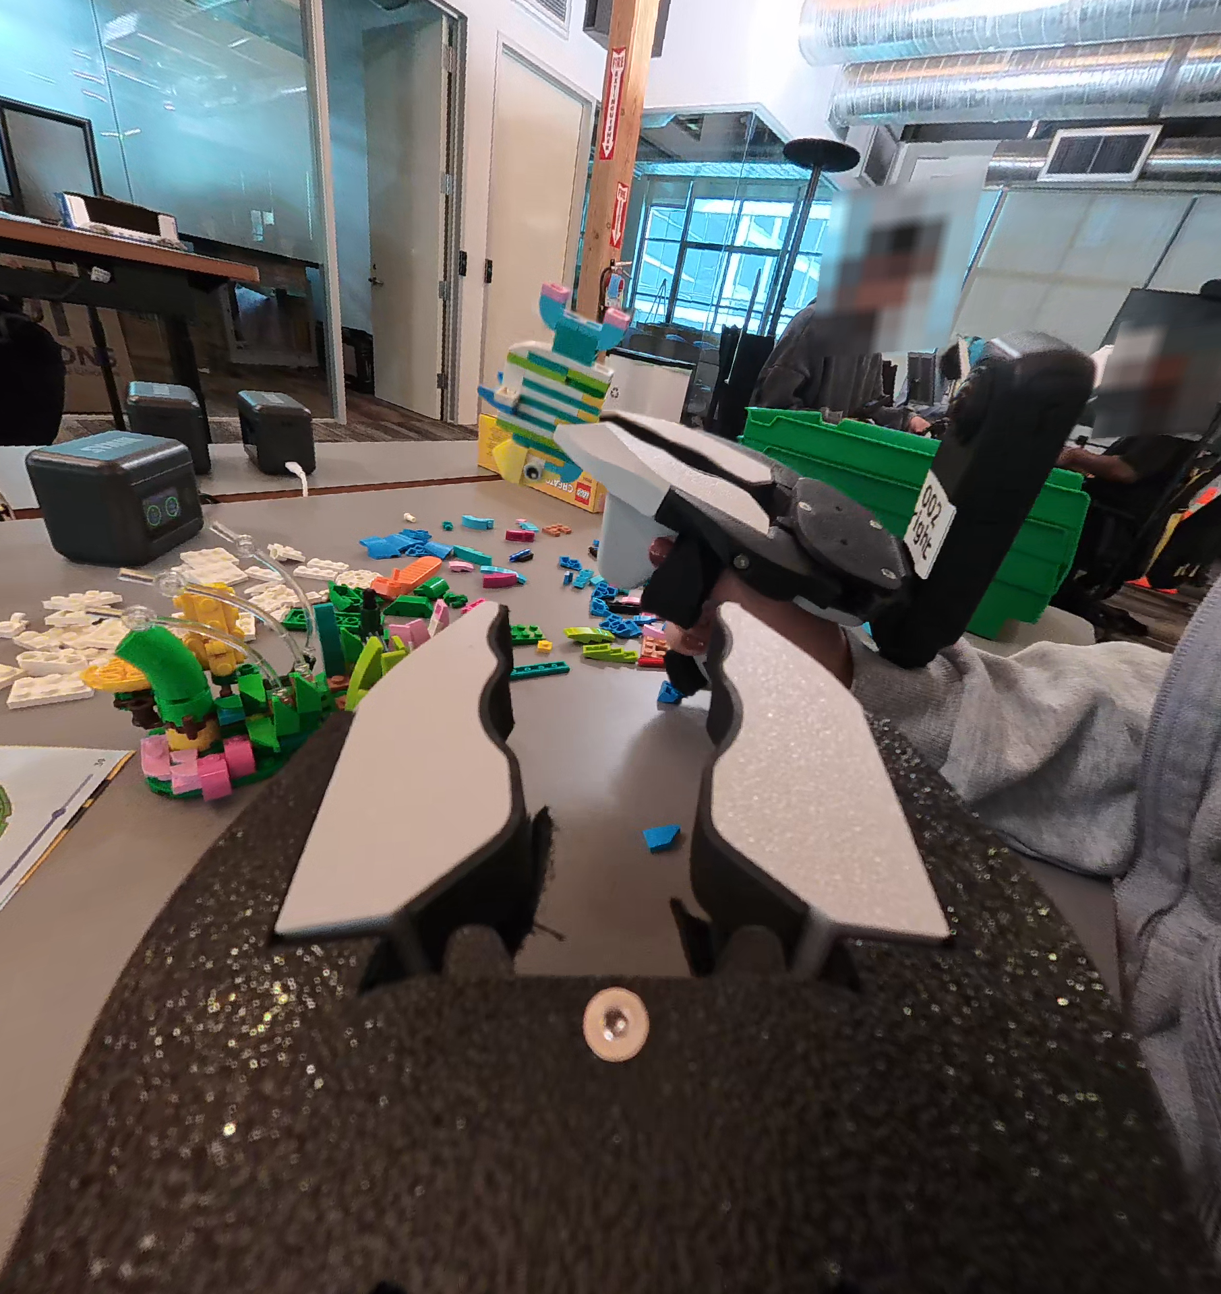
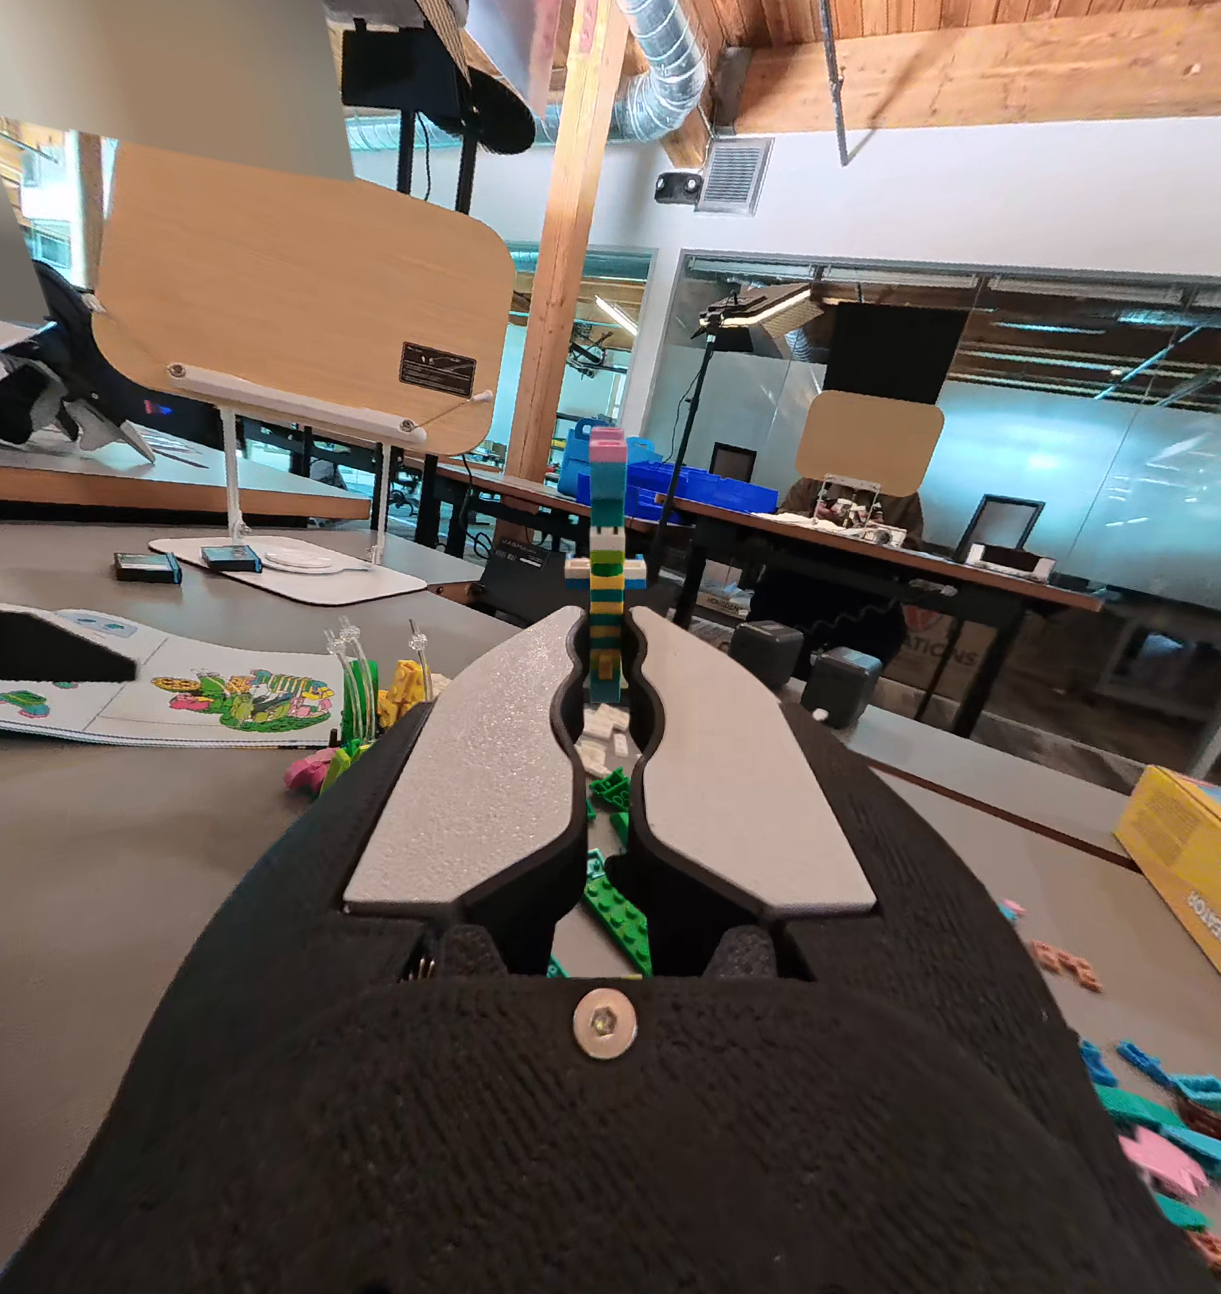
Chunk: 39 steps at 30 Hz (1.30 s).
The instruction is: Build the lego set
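My right gripper (image 2: 607,623) is shut on a tall striped teal, white, green and yellow Lego model (image 2: 606,560) with a pink top, and holds it upright above the table. In the left wrist view this gripper (image 1: 583,428) holds the same model (image 1: 558,392) in the air, at the far middle. My left gripper (image 1: 611,630) is open and empty, low over the grey table (image 1: 593,756). A green plant build (image 1: 208,693) with pink and yellow parts and clear stalks stands left of it. Loose bricks (image 1: 495,560) lie beyond my fingers.
An instruction booklet (image 1: 12,819) lies at the front left. White plates (image 1: 68,630) are spread at the left. A yellow Lego box (image 1: 558,483), a green bin (image 1: 957,504) and dark grey cube devices (image 1: 117,497) stand at the back. A wooden book stand (image 2: 299,301) stands behind the booklet (image 2: 173,693). About 11 centimeters separates my left fingertips from my right.
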{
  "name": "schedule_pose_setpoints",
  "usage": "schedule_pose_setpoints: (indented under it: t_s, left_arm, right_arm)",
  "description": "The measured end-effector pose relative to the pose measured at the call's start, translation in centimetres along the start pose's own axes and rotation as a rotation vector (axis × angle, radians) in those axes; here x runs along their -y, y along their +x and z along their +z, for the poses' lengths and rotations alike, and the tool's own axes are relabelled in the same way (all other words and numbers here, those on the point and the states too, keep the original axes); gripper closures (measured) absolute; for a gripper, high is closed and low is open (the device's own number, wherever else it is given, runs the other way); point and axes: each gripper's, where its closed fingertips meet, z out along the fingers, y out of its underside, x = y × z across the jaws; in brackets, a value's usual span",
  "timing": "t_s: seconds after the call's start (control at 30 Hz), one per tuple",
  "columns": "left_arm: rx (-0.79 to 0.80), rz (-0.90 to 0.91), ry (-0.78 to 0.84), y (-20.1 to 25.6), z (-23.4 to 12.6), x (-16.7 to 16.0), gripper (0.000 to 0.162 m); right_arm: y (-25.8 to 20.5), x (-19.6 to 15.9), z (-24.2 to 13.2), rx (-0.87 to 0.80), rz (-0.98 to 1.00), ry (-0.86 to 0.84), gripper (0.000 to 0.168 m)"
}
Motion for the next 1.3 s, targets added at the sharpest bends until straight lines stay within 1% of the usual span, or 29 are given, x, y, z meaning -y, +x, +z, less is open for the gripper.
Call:
schedule_pose_setpoints:
  t_s: [0.5,0.6,0.73,1.3]
  left_arm:
    - [0.006,-0.022,0.012,-0.2,-0.1,0.2,0.111]
    - [0.035,-0.024,0.012,-0.6,-0.2,0.2,0.108]
    - [0.034,-0.03,0.012,-0.7,-0.2,0.2,0.108]
    - [0.023,-0.03,0.009,-0.5,-0.2,0.2,0.111]
  right_arm:
    - [-0.6,-0.5,0.2,0.036,-0.007,-0.011,0.162]
    - [-0.7,-0.6,0.2,0.042,-0.004,-0.011,0.162]
    - [-0.7,-0.6,0.2,0.047,-0.003,-0.011,0.162]
    - [-1.1,-0.7,0.3,0.067,-0.003,-0.016,0.162]
